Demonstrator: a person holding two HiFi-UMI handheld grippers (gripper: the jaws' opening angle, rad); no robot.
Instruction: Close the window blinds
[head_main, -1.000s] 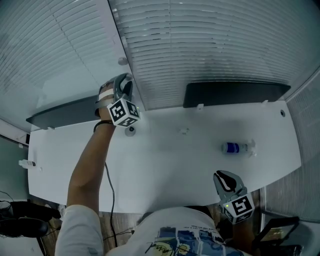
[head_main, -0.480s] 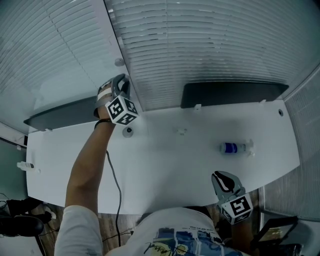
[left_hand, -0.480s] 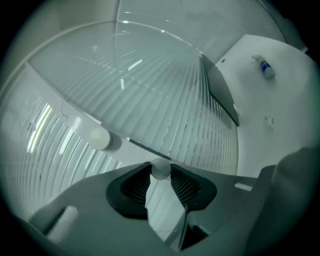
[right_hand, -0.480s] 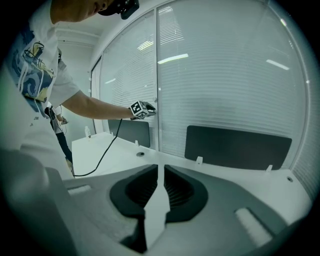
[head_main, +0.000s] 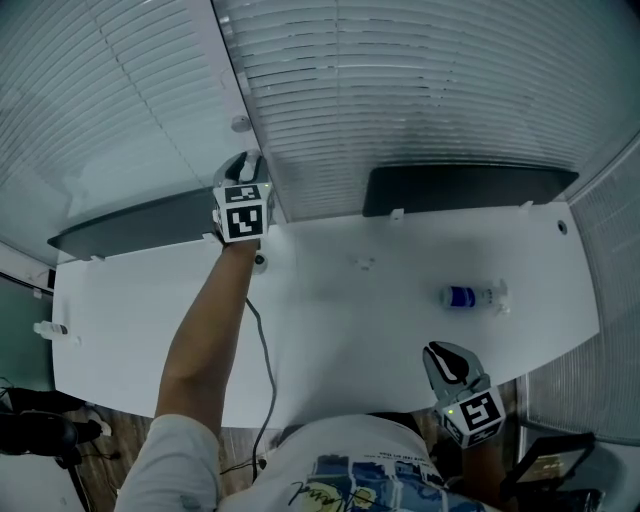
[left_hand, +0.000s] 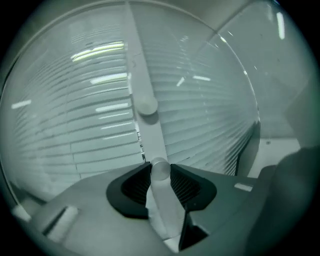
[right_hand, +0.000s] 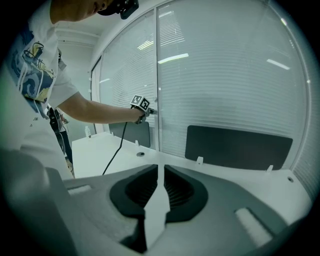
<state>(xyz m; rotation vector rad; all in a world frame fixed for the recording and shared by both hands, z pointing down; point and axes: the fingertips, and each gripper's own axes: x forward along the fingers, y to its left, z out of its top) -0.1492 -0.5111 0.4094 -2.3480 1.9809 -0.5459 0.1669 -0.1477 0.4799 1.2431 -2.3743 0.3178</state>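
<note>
Blind knob on frame edge, just pinched by left tongs

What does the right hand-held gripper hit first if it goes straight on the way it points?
Probably the white desk: the right hand-held gripper, jaws together, tilts down at the desk top just ahead, well short of the window post. Depth is unclear, so the exact spot is a guess.

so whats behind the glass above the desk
White horizontal blind slats sit behind the glass, across both panes. Whatever lies beyond the slats is covered.
</note>
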